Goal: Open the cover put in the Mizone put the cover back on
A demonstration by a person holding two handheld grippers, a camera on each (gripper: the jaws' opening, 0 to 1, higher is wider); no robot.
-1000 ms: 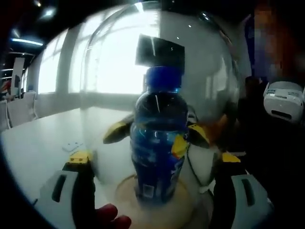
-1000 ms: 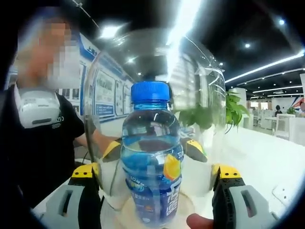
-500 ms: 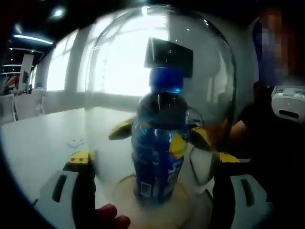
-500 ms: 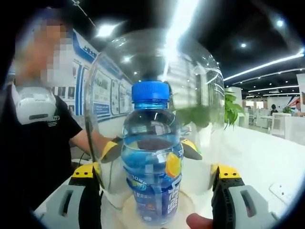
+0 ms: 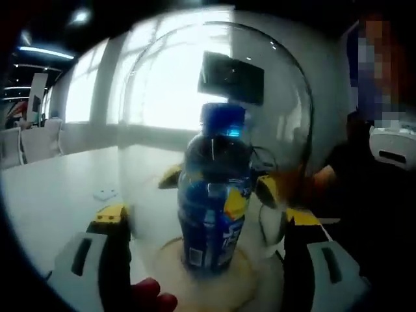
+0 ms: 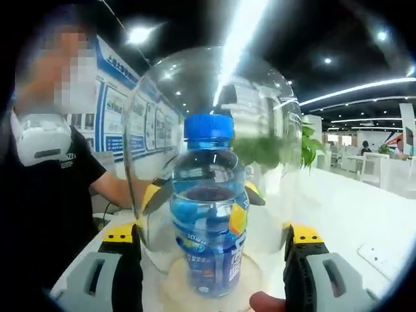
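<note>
The Mizone bottle [image 5: 213,195] stands upright in the centre of the left gripper view, on a round pale base [image 5: 195,276], and the clear glass cover [image 5: 214,130] is over it like a bell. Compared with one second ago, the dome sits lower in the frame and its lower edge seems closer to the base, so I judge that the cover is being set down over the bottle. The left tongs [image 5: 207,257] rise from the bottom of the frame with the jaws spread on both sides of the dome. They seem to press on the glass wall, but the contact is not clear, so I cannot tell if they grasp it or are already released. A fingertip [image 5: 153,296] shows at the bottom edge. The white bench [image 5: 58,195] stretches to the left.

In the right gripper view the bottle [image 6: 209,214] with the blue cap [image 6: 208,127] is again in the centre, inside the cover [image 6: 214,149], above the same base [image 6: 208,286]. The right tongs [image 6: 211,257] stand wide on both sides of the dome, and here also I cannot tell if they clamp it. The dome's top has come down a little in the frame since half a second ago.

For the task this means that the bottle is already in place and the last step, putting the cover back, is nearly finished. Whether the rim rests fully on the base I cannot see.
</note>
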